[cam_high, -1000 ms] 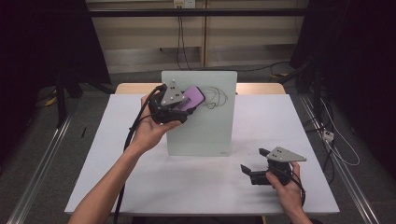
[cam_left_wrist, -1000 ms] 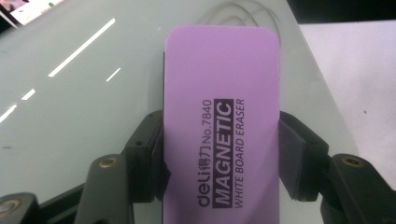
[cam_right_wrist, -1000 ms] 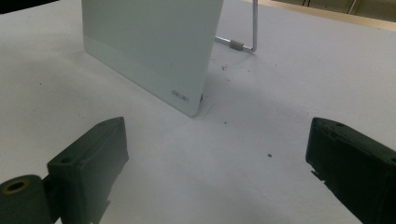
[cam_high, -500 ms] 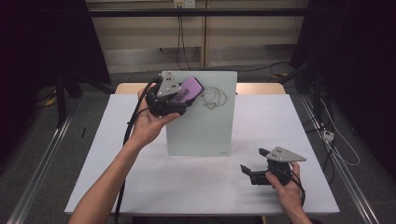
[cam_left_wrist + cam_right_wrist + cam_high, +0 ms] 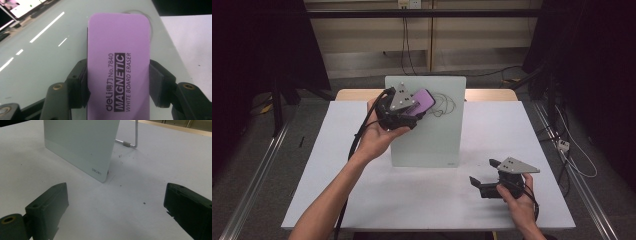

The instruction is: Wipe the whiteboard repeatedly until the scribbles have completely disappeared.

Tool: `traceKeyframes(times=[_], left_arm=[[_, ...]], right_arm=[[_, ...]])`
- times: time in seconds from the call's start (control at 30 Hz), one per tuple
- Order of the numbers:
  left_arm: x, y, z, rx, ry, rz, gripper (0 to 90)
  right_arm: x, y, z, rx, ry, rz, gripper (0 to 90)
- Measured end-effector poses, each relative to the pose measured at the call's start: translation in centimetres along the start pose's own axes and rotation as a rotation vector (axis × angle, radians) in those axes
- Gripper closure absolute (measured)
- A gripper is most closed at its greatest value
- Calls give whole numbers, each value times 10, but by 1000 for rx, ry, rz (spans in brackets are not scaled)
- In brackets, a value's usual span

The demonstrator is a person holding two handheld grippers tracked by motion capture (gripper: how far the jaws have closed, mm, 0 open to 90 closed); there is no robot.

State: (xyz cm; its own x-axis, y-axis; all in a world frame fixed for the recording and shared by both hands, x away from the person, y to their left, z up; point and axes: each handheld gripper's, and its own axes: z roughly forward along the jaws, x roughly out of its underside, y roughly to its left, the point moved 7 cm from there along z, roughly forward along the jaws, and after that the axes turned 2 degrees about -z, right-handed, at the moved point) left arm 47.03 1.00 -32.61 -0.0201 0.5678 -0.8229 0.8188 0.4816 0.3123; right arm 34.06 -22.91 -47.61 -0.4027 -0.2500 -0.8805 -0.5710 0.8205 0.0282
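The left gripper [image 5: 409, 112] clamps the purple eraser [image 5: 118, 65] by its long sides, flat against the whiteboard's [image 5: 432, 145] upper left corner, positioned for wiping the scribble [image 5: 443, 104]. The right gripper [image 5: 484, 182] rests wide open, holding nothing, near the table's [image 5: 337, 190] front right corner.

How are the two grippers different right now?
The left gripper is shut on a purple eraser; the right gripper is open and holds nothing. The left gripper is raised against the whiteboard, near its scribble; the right gripper sits low by the white table, apart from the whiteboard. Both are black, hand-held, and carry a grey three-cornered plate.
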Motion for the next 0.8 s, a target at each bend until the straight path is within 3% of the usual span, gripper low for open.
traceKeyframes(times=[0.53, 0.7, 0.8], left_arm=[[23, -52, 31, 102, 89, 68, 411], [24, -54, 32, 96, 89, 70, 411], [21, -50, 30, 93, 74, 46, 411]], right_arm=[[0, 0, -1, 0, -3, -4, 55], [0, 0, -1, 0, -5, -4, 55], [0, 0, -1, -2, -5, -5, 55]])
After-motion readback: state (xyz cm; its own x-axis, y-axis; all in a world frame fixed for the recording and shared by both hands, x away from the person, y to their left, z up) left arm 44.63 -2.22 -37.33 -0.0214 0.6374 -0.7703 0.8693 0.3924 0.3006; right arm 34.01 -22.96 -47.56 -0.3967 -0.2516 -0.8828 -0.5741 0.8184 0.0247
